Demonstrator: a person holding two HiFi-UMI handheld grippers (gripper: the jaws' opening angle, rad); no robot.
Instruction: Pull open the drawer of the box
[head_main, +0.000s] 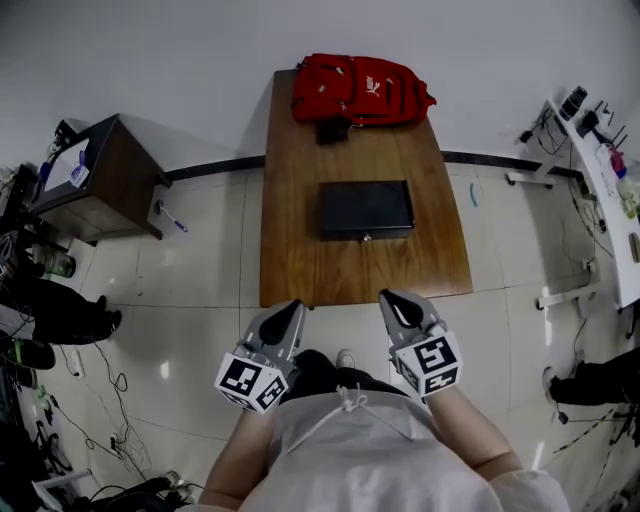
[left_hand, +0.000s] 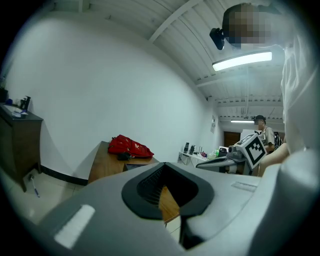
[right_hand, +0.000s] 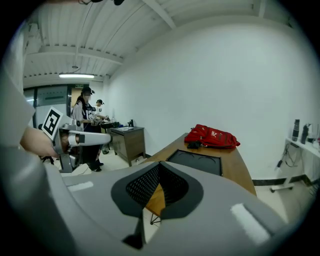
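Observation:
A flat black box (head_main: 366, 209) lies in the middle of the wooden table (head_main: 300, 250), with a small drawer knob (head_main: 366, 238) on its near face; the drawer looks closed. In the right gripper view the box (right_hand: 195, 161) is ahead on the tabletop. Behind it, at the far end, rests a red backpack (head_main: 360, 90). My left gripper (head_main: 290, 308) and right gripper (head_main: 392, 300) hover side by side just short of the table's near edge, well apart from the box. Both are shut with nothing between the jaws.
A dark wooden cabinet (head_main: 95, 180) stands on the floor to the left. Along the right runs a white desk (head_main: 610, 200) with small items. Cables (head_main: 60, 420) trail over the floor at lower left. People (right_hand: 85, 115) stand in the background.

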